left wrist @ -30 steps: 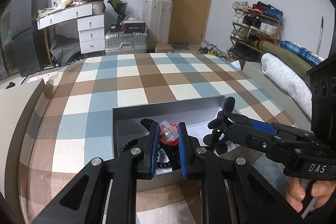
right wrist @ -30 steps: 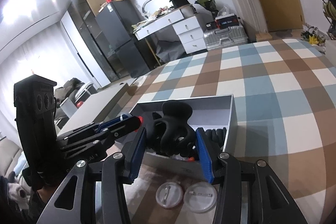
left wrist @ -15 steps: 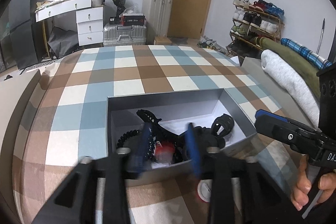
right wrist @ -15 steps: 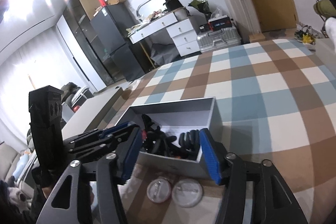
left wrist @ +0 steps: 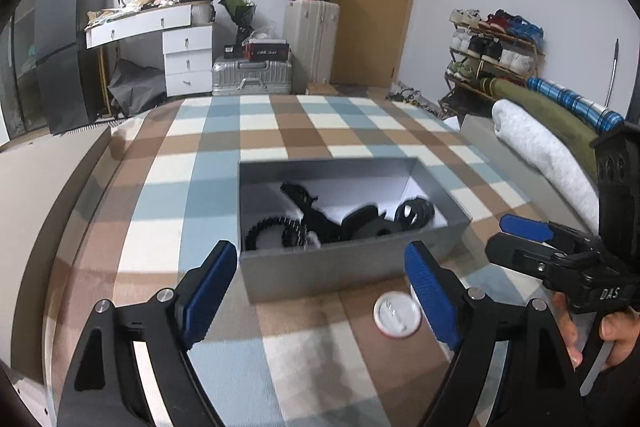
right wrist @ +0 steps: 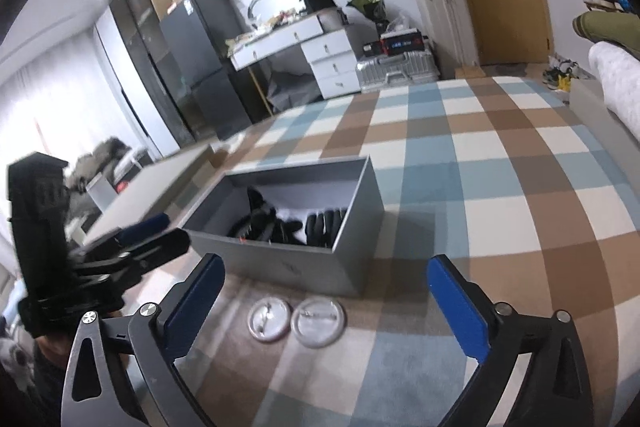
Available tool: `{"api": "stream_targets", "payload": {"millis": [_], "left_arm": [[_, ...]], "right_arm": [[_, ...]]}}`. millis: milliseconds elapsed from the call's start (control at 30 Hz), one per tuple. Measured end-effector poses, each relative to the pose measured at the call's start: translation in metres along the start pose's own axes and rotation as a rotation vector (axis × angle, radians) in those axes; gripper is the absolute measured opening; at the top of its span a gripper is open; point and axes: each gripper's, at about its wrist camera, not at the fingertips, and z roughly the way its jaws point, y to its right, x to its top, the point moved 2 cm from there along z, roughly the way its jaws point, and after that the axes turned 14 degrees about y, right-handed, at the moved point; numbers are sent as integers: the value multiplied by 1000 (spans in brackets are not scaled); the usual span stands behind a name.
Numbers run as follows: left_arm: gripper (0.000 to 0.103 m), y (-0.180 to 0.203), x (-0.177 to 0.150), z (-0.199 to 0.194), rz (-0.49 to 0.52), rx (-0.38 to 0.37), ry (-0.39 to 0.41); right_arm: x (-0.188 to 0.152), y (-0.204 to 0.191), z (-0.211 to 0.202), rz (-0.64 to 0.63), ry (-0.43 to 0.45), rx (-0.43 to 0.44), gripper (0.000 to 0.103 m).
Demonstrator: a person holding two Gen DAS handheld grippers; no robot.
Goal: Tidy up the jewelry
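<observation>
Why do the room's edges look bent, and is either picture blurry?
Left wrist view: the fisheye lens bows the walls and darkens the corners; the gray box looks fairly sharp. Right wrist view: same bending, softer overall, with the black items in the box smeared and ceiling light glare at top left.

Grey open box (left wrist: pixel 352 267) just ahead of left gripper (left wrist: pixel 320 291), black hair clips and bands (left wrist: pixel 340 223) piled inside; two round badges (right wrist: pixel 296 319) face-down before it.

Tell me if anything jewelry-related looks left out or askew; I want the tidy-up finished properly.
Two round pin badges lie face down on the checkered cloth, just outside the grey box, while the black hair clips sit jumbled inside. Both grippers are open and empty.
</observation>
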Motion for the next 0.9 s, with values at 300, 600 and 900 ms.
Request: {"api": "stream_targets", "payload": {"millis": [300,600,900], "left_arm": [[83,-3,-11,4,11,-10,-49],[83,-2,-25,13,6,-34,-106],[83,3,-32,14,10,-95,-164]], "right_arm": [[-22,-12,16,-105,-117,-55,103],[-38,-21,25,-199,-213,-103,103],[-41,-15,28,-195,-251,-119,103]]}}
